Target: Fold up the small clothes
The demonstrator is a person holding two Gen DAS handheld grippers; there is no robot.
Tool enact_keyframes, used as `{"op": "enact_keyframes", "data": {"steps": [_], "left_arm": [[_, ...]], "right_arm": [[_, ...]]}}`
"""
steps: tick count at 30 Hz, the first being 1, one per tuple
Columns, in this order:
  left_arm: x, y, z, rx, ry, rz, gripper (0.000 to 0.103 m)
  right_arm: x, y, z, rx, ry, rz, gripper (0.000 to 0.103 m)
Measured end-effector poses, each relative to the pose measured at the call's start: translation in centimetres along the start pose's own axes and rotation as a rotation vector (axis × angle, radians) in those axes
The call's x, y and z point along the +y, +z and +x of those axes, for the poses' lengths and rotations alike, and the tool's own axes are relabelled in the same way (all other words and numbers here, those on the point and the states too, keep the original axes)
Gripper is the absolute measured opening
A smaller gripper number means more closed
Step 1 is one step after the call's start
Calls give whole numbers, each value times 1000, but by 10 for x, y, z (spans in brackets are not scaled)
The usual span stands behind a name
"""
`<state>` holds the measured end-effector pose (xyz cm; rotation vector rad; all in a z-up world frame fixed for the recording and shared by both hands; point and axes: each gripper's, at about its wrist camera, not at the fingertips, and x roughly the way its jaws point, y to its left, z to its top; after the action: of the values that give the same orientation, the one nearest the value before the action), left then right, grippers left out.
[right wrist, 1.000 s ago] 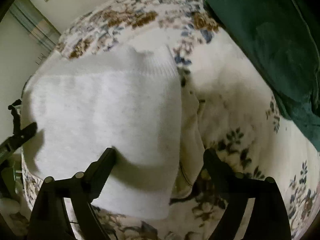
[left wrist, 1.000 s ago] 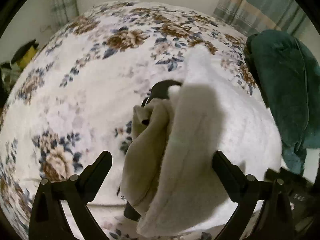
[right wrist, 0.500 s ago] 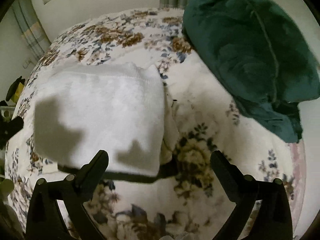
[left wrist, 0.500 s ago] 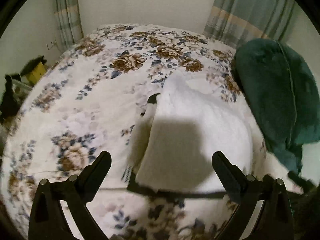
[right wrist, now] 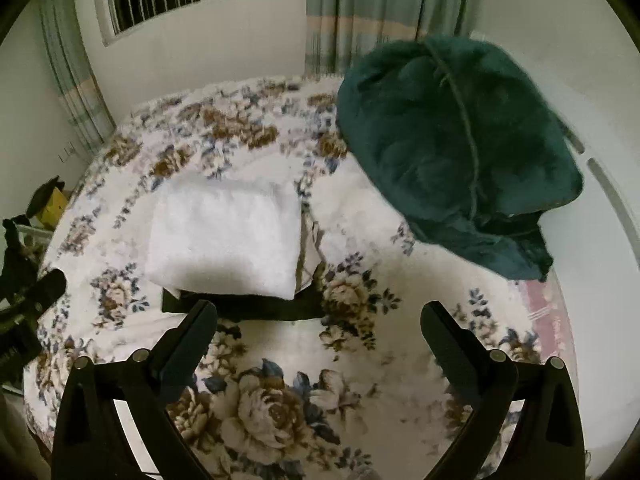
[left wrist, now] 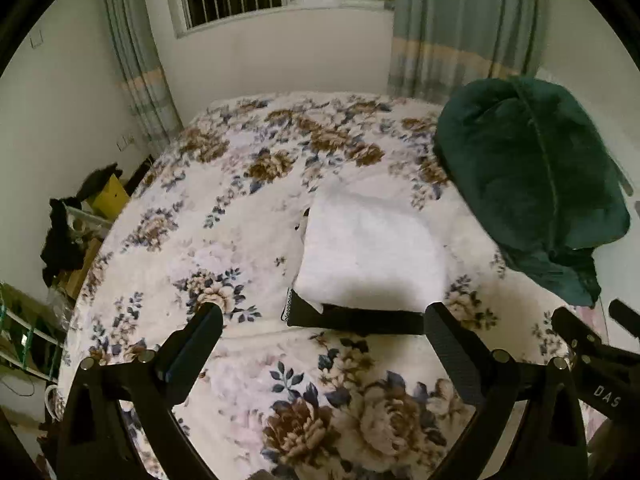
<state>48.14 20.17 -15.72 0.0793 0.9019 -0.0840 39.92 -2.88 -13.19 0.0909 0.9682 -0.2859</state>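
Note:
A folded white fleecy garment [left wrist: 370, 256] lies flat on the floral bedspread [left wrist: 224, 240], on top of a beige piece and a black garment [left wrist: 352, 320] whose edge sticks out at the front. It also shows in the right wrist view [right wrist: 228, 240], with the black garment [right wrist: 244, 304] under it. My left gripper [left wrist: 322, 332] is open and empty, held above the bed just short of the stack. My right gripper [right wrist: 320, 328] is open and empty, in front of the stack and to its right. The right gripper's body [left wrist: 592, 344] shows at the left view's right edge.
A dark green plush blanket [left wrist: 532, 200] is heaped at the right side of the bed, also in the right wrist view [right wrist: 452, 152]. A window and curtains [left wrist: 460, 24] stand behind. Clutter with a yellow box [left wrist: 108, 196] sits on the floor left of the bed.
Both grippers let go of the white garment and pulled back and up. The garment, lifted and draped one second ago, now lies folded flat on the stack.

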Motion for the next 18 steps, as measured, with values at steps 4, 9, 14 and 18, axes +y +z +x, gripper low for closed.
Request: {"op": "enact_keyframes", "data": {"steps": [4, 9, 14, 18], "left_arm": [[-10, -6, -51, -34, -18, 7, 103], [-20, -13, -102, -73, -27, 6, 103], [-23, -21, -149, -108, -18, -10, 103], [-22, -26, -180, -140, -6, -14, 103]], "right_arm": [[-13, -4, -72, -71, -8, -13, 103], [-28, -11, -148, -133, 2, -17, 103], [-44, -21, -213, -184, 15, -6, 103], [-56, -29, -256, -217, 23, 1, 103]]}}
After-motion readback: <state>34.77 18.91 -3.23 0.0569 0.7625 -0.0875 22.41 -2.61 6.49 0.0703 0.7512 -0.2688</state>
